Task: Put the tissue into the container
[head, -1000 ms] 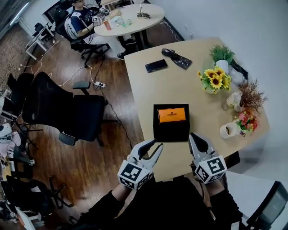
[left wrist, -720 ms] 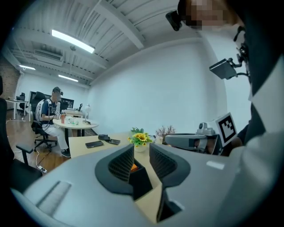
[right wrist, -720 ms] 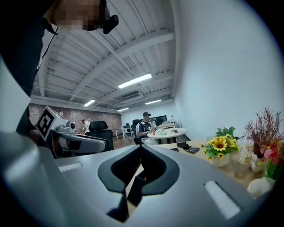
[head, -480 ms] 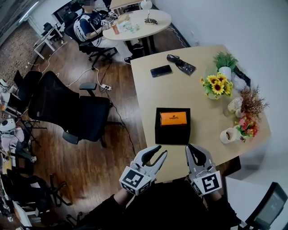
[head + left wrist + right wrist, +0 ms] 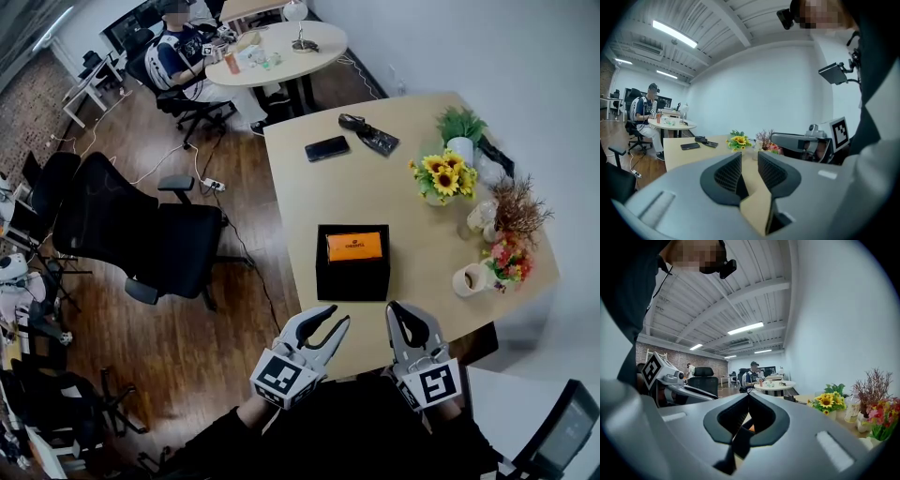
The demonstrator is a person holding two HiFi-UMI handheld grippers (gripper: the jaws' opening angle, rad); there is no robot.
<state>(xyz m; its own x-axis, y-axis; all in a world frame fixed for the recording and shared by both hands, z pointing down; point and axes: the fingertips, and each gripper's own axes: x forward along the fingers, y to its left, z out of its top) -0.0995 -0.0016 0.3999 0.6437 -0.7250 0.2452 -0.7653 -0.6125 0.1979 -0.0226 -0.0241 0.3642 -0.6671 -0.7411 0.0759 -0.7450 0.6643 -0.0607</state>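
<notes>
Orange, flat and rectangular, the tissue pack (image 5: 354, 246) lies in the square matte-black container (image 5: 325, 279) on the pale wooden counter (image 5: 375, 187). It is likely light and squashy, so pinch it across a short end. Your left tool (image 5: 337, 317) and right tool (image 5: 404, 311) are both closed on nothing, near the counter's near edge.

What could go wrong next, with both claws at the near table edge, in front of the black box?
1. The left claw and the right claw are shut and empty; reaching in so may shove the black square box with the orange rectangular packet in it.
2. The white mug and the yellow sunflowers stand right of the box; a wide right-claw swing could tip them.
</notes>
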